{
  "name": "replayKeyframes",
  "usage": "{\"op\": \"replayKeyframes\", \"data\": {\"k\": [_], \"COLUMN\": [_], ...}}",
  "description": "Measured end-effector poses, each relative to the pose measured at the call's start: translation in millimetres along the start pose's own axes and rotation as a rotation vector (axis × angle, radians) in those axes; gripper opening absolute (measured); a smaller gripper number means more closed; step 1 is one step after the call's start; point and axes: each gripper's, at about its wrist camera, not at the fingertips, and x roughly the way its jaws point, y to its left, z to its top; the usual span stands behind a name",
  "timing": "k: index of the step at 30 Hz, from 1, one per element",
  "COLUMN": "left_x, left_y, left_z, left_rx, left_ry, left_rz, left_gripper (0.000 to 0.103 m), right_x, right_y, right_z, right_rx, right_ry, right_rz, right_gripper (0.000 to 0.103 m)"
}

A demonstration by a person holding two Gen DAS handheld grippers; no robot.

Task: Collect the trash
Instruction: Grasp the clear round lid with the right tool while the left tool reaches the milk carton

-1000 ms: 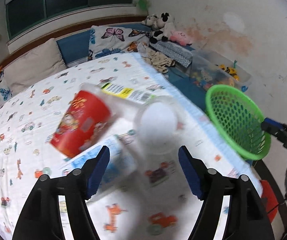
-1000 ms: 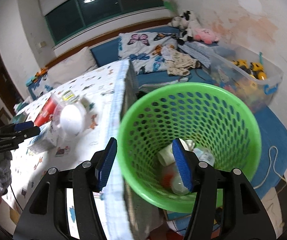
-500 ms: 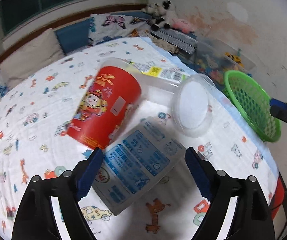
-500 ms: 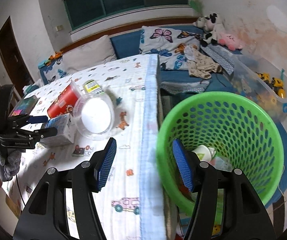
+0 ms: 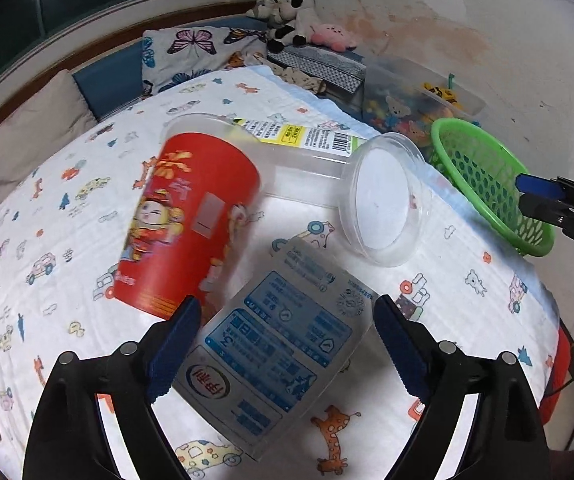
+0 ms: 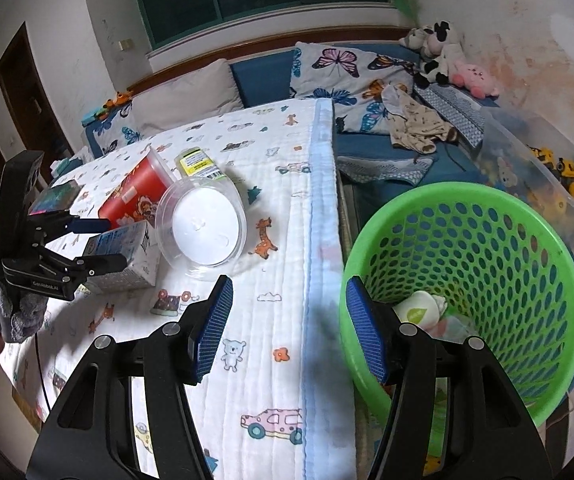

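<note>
On the cartoon-print blanket lie a red paper cup, a clear plastic tub with a yellow-green label, and a blue-and-white carton. My left gripper is open, its fingers on either side of the carton's near end. The same trash shows in the right wrist view: cup, tub, carton, with the left gripper at the carton. My right gripper is open and empty, above the blanket edge beside the green basket, which holds some trash.
The basket stands off the blanket's right edge. A clear toy bin, pillows and plush toys lie behind. A dark book sits at the blanket's far left.
My left gripper has pulled back from the tub and settled around the carton. My right gripper has swung left, away from the basket's inside toward the blanket edge.
</note>
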Motion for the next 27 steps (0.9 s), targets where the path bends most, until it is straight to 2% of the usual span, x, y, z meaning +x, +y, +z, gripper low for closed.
{"op": "replayKeyframes", "data": {"k": [8, 13, 15, 16, 18, 22, 25, 27], "left_x": [-2.9, -10.0, -12.1, -12.6, -13.7, -15.9, -16.5, -16.8], "left_y": [-6.1, -10.7, -11.2, -11.7, -11.2, -5.9, -10.6, -14.7], "left_z": [-5.8, -15.4, -19.2, -21.2, -23.5, -25.8, -28.6, -30.9], "left_rx": [0.007, -0.004, -0.008, -0.008, -0.015, -0.059, -0.036, -0.007], "left_ry": [0.021, 0.013, 0.005, 0.000, -0.009, -0.019, -0.025, -0.031], "left_rz": [-0.035, -0.066, -0.059, -0.045, -0.021, -0.039, -0.040, -0.012], "left_gripper": [0.086, 0.086, 0.085, 0.080, 0.077, 0.078, 0.081, 0.079], "right_x": [13.3, 26.9, 34.2, 37.3, 45.9, 59.8, 70.3, 75.5], "right_y": [10.4, 24.8, 33.8, 37.6, 46.7, 60.4, 69.6, 72.4], "right_z": [6.6, 14.3, 18.2, 20.1, 24.6, 31.4, 34.1, 36.0], "right_rx": [-0.026, -0.041, -0.051, -0.055, -0.067, -0.079, -0.082, -0.079], "right_ry": [0.017, 0.018, 0.022, 0.024, 0.030, 0.042, 0.048, 0.054], "right_rz": [0.039, 0.087, 0.103, 0.106, 0.111, 0.119, 0.115, 0.114], "right_gripper": [0.066, 0.076, 0.079, 0.080, 0.081, 0.085, 0.087, 0.088]}}
